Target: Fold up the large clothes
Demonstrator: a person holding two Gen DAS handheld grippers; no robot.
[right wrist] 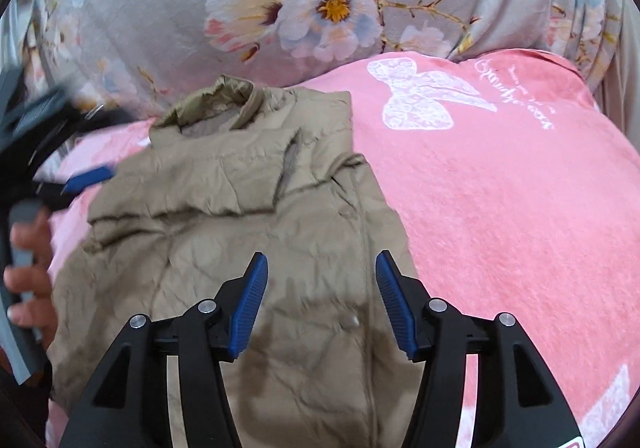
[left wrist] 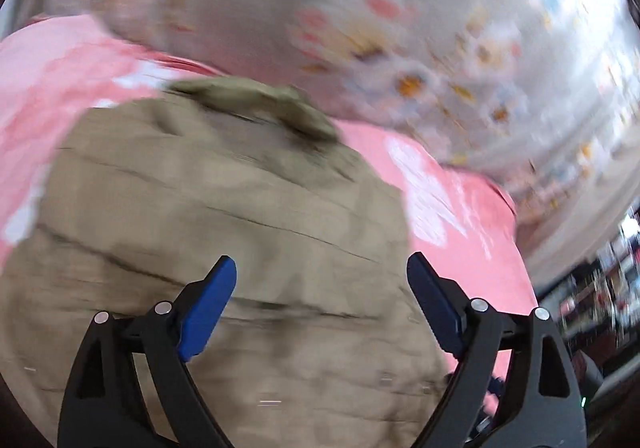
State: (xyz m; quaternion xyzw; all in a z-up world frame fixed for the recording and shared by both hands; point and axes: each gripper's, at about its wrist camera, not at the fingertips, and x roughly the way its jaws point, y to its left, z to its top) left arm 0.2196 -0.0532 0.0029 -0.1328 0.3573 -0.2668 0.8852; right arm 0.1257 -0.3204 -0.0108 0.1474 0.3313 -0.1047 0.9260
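A khaki padded jacket (right wrist: 248, 232) lies folded into a narrow bundle on a pink blanket (right wrist: 500, 207), collar end away from me. My right gripper (right wrist: 322, 260) hovers over the jacket's near end, jaws open, no cloth between the pads. The left wrist view is blurred by motion. In it my left gripper (left wrist: 320, 264) stands wide open above the same jacket (left wrist: 208, 215), holding nothing. From the right wrist view, a blue finger (right wrist: 90, 177) of the left gripper shows at the jacket's left edge, with the person's hand (right wrist: 28, 272) on its handle.
The pink blanket carries a white butterfly print (right wrist: 420, 95) and lies on a grey floral bedsheet (right wrist: 320, 7). The sheet rises behind the jacket. Dark, blurred clutter (left wrist: 600, 288) shows beyond the bed's right edge in the left wrist view.
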